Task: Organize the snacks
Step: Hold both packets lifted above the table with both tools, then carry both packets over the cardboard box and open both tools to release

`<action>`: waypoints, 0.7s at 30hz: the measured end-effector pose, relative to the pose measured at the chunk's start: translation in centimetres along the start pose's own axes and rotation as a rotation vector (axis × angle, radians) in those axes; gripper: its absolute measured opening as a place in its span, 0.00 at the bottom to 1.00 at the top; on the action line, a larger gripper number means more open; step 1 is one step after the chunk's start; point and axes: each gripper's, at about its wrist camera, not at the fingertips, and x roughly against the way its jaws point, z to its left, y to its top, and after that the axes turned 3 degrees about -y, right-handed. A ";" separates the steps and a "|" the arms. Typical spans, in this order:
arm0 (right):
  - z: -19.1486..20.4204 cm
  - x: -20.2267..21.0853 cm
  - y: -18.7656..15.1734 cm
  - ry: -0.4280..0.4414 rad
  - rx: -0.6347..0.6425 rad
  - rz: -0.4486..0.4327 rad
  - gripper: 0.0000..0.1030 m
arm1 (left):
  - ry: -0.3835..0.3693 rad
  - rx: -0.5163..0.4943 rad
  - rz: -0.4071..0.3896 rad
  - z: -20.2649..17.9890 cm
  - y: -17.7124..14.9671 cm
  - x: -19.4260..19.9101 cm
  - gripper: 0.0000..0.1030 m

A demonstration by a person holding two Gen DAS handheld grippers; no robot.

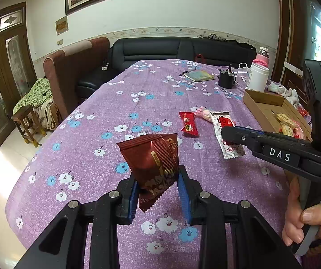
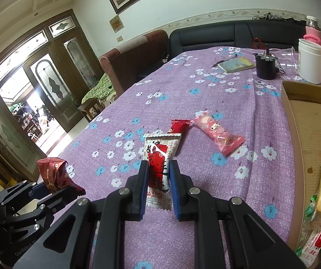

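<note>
My left gripper (image 1: pixel 158 180) is shut on a dark red snack packet (image 1: pixel 153 161) and holds it upright above the purple flowered tablecloth (image 1: pixel 106 103). In the right wrist view the same left gripper (image 2: pixel 55 188) and dark red packet (image 2: pixel 51 171) sit at the lower left. My right gripper (image 2: pixel 158 168) is shut on a white-and-red packet (image 2: pixel 160 157). In the left wrist view the right gripper (image 1: pixel 226 134) rests over the white-and-red packet (image 1: pixel 232 151), low at the cloth. A small red packet (image 2: pixel 179 126) and a pink packet (image 2: pixel 218 134) lie just beyond.
An open cardboard box (image 2: pixel 306 116) holding several snacks stands at the right. Farther back are a white jar (image 2: pixel 310 62), a black cup (image 2: pixel 265 67) and a notebook (image 2: pixel 236 64). The table's left edge drops to the floor. A hand (image 1: pixel 306 219) grips the right handle.
</note>
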 end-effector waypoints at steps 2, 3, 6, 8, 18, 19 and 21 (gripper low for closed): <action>0.0 0.0 0.0 0.000 -0.002 -0.001 0.17 | 0.001 -0.001 -0.001 0.0 0.0 0.0 0.32; 0.0 -0.1 0.0 -0.001 -0.002 -0.002 0.17 | 0.002 -0.001 -0.004 0.0 0.0 0.1 0.32; 0.1 0.0 0.0 -0.004 0.001 -0.004 0.17 | 0.003 0.001 -0.012 0.1 0.0 0.2 0.32; 0.1 0.1 0.1 -0.008 0.003 -0.008 0.17 | 0.002 0.004 -0.013 0.2 -0.1 0.2 0.32; -0.4 2.6 1.0 -0.044 -0.026 -0.086 0.17 | -0.085 0.019 -0.038 -0.2 0.8 -0.2 0.32; -0.5 3.2 1.2 -0.057 -0.034 -0.104 0.17 | -0.099 0.013 -0.041 -0.4 1.0 -0.3 0.32; -1.0 4.3 1.6 -0.067 -0.057 -0.126 0.17 | -0.121 0.006 -0.045 -1.0 1.4 -0.5 0.32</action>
